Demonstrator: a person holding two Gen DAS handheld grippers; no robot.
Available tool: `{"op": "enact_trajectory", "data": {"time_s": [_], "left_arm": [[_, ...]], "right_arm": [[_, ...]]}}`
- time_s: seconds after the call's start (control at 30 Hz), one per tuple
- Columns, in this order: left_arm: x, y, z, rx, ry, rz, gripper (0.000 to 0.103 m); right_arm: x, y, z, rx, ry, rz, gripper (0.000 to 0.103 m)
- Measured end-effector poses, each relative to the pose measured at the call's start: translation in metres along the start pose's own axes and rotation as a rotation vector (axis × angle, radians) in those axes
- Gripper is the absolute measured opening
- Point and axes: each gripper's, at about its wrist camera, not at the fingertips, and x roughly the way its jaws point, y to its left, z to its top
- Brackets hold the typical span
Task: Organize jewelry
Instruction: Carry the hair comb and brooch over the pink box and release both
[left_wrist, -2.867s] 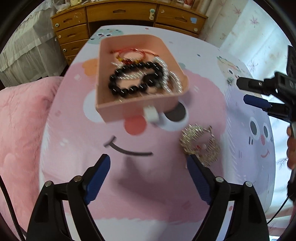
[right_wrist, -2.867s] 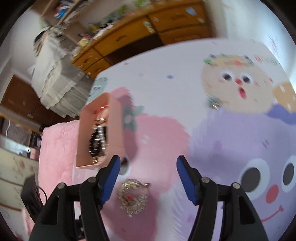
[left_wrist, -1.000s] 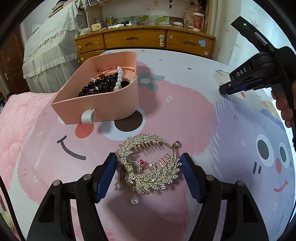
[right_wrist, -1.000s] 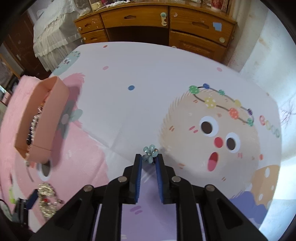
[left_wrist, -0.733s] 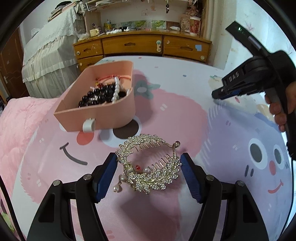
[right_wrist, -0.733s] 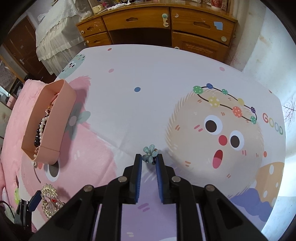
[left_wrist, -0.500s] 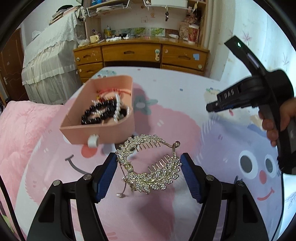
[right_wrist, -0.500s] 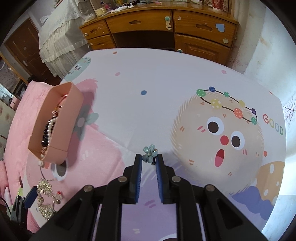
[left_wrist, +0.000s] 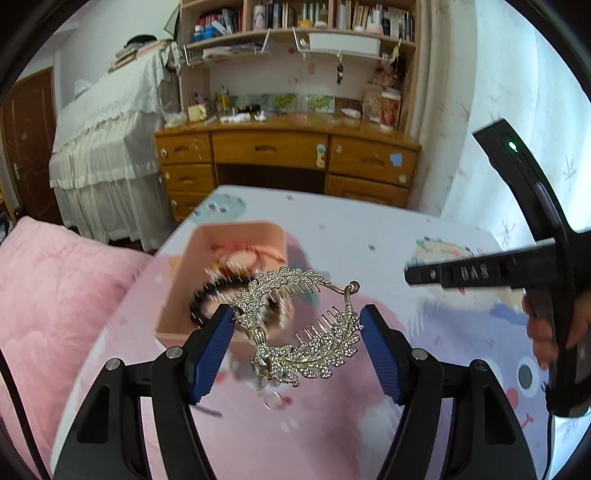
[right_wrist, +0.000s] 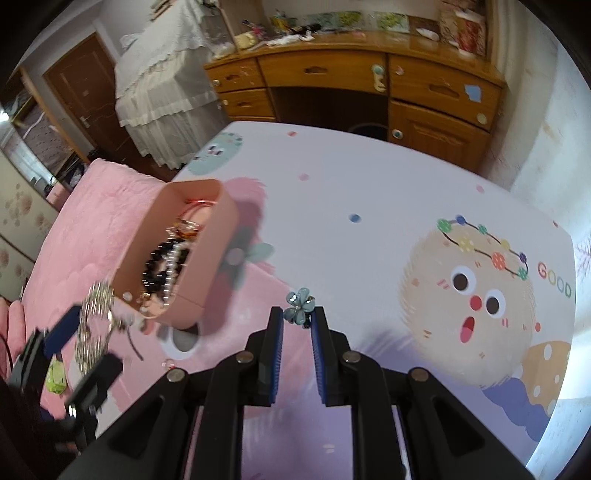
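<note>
The left gripper (left_wrist: 297, 336) held a gold rhinestone hair comb (left_wrist: 299, 325) clamped between its blue pads, clear of the cartoon-printed bedspread (left_wrist: 369, 236). The comb's long axis ran crosswise from pad to pad. Its two leaf-shaped halves curved round an open middle with the teeth pointing inward, and the small ball-tipped hinge (left_wrist: 354, 285) pointed to the far right. Just beyond it, to the far left, the pink jewelry box (left_wrist: 221, 240) sat open on the bedspread, blurred, with black beads (left_wrist: 207, 295) and a red cord bracelet (left_wrist: 251, 251) inside.

The right gripper (right_wrist: 298, 321) had its jaws nearly together, pinching a small blue flower ornament (right_wrist: 300, 308) at the tips; the flower's petals stuck out past the pads toward the far side. In that view the box (right_wrist: 207, 258) lay to the left with its long axis running near to far, well apart from the flower. A hand (left_wrist: 546, 332) gripped the right tool's handle.
</note>
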Motion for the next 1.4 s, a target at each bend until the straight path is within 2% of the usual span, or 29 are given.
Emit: {"op": "enact_trajectory", "data": {"time_s": [0.23, 0.43, 0.57, 0.8, 1.2, 1.23, 1.27, 1.3, 1.37, 1.4], "left_arm": [[-0.001, 0.03, 0.021, -0.015, -0.046, 0.033, 0.068], [0.005, 0.057, 0.034, -0.036, -0.057, 0.015, 0.068], [0.013, 0.076, 0.046, -0.019, -0.059, 0.003, 0.068], [0.03, 0.102, 0.072, 0.024, -0.067, -0.034, 0.069], [0.069, 0.124, 0.097, 0.056, -0.046, -0.169, 0.069], [0.073, 0.125, 0.098, 0.05, -0.027, -0.163, 0.075], [0.075, 0.125, 0.099, 0.047, -0.012, -0.158, 0.086], [0.078, 0.126, 0.099, 0.043, 0.002, -0.148, 0.089], [0.081, 0.13, 0.098, 0.042, 0.019, -0.141, 0.09], [0.082, 0.131, 0.097, 0.042, 0.026, -0.136, 0.09]], "right_arm": [[-0.007, 0.033, 0.005, -0.07, -0.051, 0.072, 0.015], [-0.009, 0.068, 0.008, -0.153, -0.097, 0.117, 0.015], [-0.012, 0.091, 0.006, -0.183, -0.149, 0.115, 0.015], [-0.003, 0.12, -0.005, -0.163, -0.179, 0.147, 0.015], [0.025, 0.147, -0.004, -0.066, -0.196, 0.14, 0.016], [0.028, 0.148, -0.004, -0.058, -0.183, 0.124, 0.017], [0.033, 0.149, -0.004, -0.047, -0.157, 0.09, 0.024], [0.037, 0.149, -0.005, -0.034, -0.131, 0.055, 0.036], [0.039, 0.146, -0.011, -0.027, -0.12, 0.053, 0.042], [0.039, 0.145, -0.015, -0.029, -0.119, 0.057, 0.042]]}}
